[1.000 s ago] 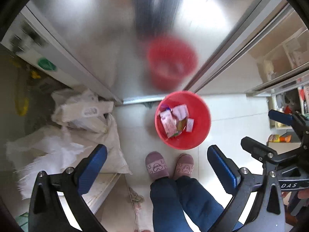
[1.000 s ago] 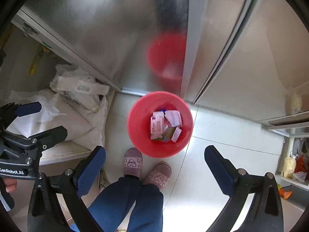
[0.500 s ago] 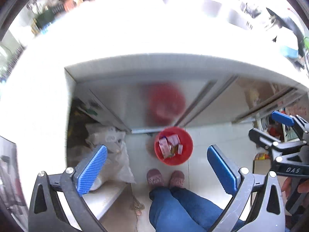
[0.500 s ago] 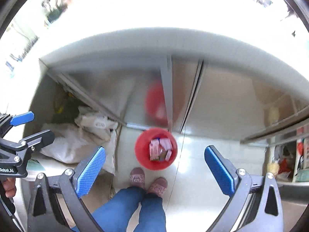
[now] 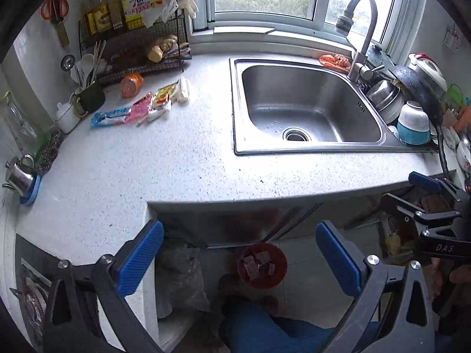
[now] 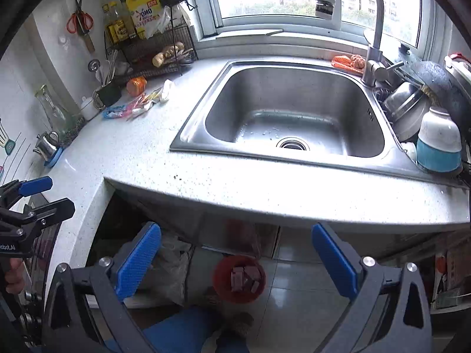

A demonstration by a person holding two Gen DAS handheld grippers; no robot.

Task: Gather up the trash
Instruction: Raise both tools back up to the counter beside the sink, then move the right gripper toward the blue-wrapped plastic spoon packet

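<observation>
Several wrappers lie on the speckled countertop [image 5: 182, 170] at the back left: a blue and pink wrapper [image 5: 117, 115], a yellow wrapper [image 5: 163, 97] and a crumpled white piece [image 5: 184, 89]. The right wrist view shows the same wrappers [image 6: 129, 108]. A red bin [image 5: 262, 266] holding trash stands on the floor below the counter edge, in front of the person's legs [image 5: 265, 329]. My left gripper [image 5: 240, 235] is open and empty, hovering above the bin. To its right, my right gripper [image 6: 235, 235] is also open and empty. Both are far from the wrappers.
A steel sink [image 5: 306, 106] with a tall faucet [image 5: 359, 38] fills the counter's right half. Stacked bowls and pans [image 5: 412, 108] crowd its right side. A wire rack [image 5: 138, 50], an orange jar [image 5: 131, 84], a utensil cup [image 5: 89, 95] and a small kettle [image 5: 17, 173] line the left wall.
Both grippers have risen and tilted up from close over the floor bin to counter height. The countertop, sink and wrappers have come into view. Both jaws stay open.
</observation>
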